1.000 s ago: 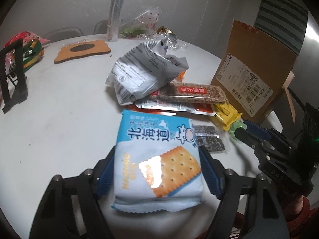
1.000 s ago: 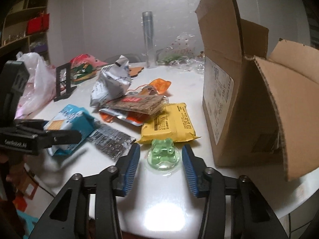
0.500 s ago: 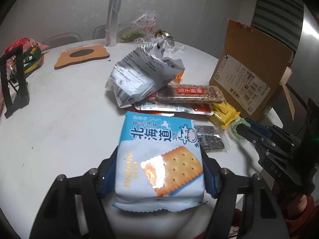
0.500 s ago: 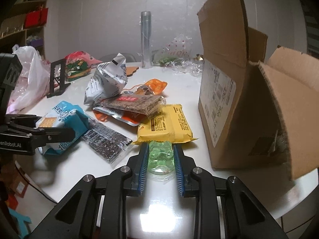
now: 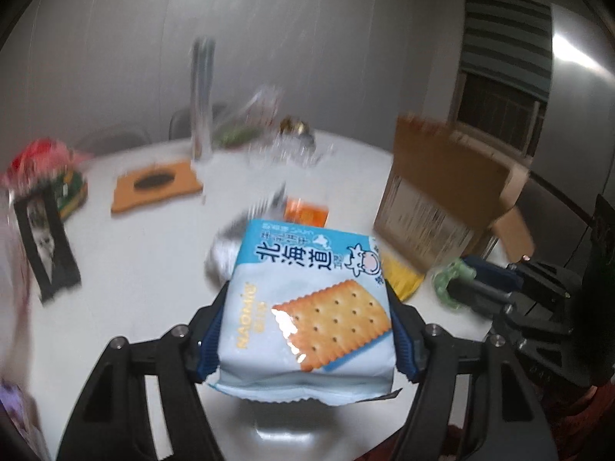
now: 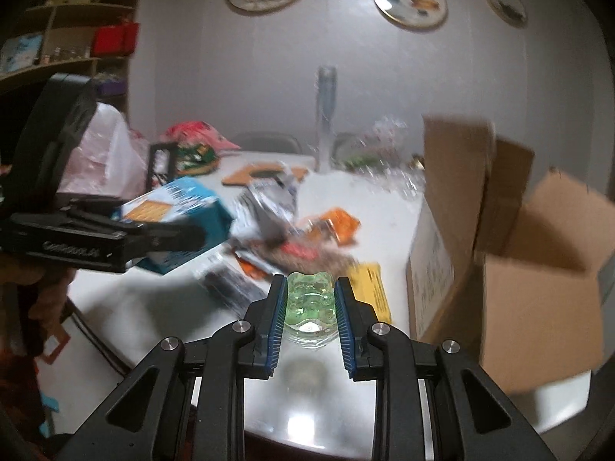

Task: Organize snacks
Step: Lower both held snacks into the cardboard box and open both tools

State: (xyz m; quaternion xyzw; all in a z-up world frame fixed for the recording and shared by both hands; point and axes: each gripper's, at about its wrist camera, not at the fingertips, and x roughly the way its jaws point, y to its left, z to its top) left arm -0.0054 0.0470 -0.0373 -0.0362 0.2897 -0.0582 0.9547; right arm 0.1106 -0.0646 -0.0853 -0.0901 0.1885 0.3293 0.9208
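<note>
The left gripper point(image 5: 307, 330) jaws are clamping a blue cracker packet point(image 5: 311, 303) by its two sides, holding it clear of the white tabletop point(image 5: 153, 261). The right gripper point(image 6: 310, 307) jaws, having just closed narrow, are pinching a green jelly cup point(image 6: 309, 303) above the tabletop's near edge. An open cardboard box point(image 6: 530, 269) is standing at the right edge, loose snack packets point(image 6: 303, 238) lying beside it.

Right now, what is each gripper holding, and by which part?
Left gripper: blue cracker packet, by its two side edges. Right gripper: green bear-shaped jelly cup, by its sides.
</note>
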